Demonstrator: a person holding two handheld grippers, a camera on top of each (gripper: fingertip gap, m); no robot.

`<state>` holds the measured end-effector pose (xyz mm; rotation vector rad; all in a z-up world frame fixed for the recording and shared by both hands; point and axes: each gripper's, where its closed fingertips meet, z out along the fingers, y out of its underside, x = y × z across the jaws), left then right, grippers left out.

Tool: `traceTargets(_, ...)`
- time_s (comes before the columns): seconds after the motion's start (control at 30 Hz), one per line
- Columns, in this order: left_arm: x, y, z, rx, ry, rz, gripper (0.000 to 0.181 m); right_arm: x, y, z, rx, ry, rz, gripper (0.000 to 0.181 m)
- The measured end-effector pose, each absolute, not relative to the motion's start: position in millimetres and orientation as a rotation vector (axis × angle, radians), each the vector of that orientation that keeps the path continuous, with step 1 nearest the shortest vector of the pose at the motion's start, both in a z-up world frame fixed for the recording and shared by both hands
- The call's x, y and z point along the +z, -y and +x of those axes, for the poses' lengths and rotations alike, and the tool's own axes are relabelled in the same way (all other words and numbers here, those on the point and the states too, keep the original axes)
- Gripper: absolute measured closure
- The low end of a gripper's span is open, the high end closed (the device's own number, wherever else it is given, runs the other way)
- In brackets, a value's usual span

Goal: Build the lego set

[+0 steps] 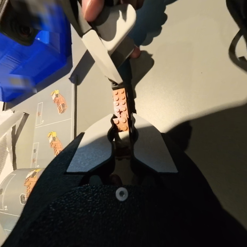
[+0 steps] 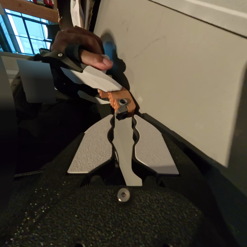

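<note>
Two grippers meet on one item: a stepped orange-brown studded brick assembly [image 1: 121,111], held off the pale grey tabletop [image 1: 187,66] between both tools.

Left gripper [image 1: 121,123]: jaws pinched on the near end of the assembly, studs facing the camera. In the right wrist view this tool comes in from the upper left with a person's hand [image 2: 82,50] on it, white fingers [image 2: 101,82] above and below the orange plates.

Right gripper [image 2: 122,117]: fingertips at the far end, at a small dark grey brick with a round socket [image 2: 122,103] set into the orange stack. Jaws look narrowed, with a clear gap lower down. Contact point is hidden, so I cannot tell whether they pinch the grey brick or only touch it.

Surroundings: grey instruction sheet with printed build diagrams [image 1: 56,113] lies to the left on the table; blue plastic bin [image 1: 33,56] beyond it, blurred.

Step in hand, as judged: seating or adjusting the grey brick at the assembly's end, mid-build.

Next move calls for a steady counter-hold from the left while the right presses squarely along the stud axis. An off-axis push risks splitting the stacked plates.
</note>
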<state>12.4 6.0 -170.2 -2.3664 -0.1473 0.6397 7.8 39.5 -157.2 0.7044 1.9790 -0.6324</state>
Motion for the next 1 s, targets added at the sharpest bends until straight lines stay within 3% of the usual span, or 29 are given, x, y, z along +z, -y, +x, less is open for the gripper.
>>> traceTargets(1.0, -159.9, -11.4, 6.6, 0.668, 0.112, -2.233, 0.163, -155.4, -38.6, 9.7, -0.715, -1.984, 0.692, 0.158)
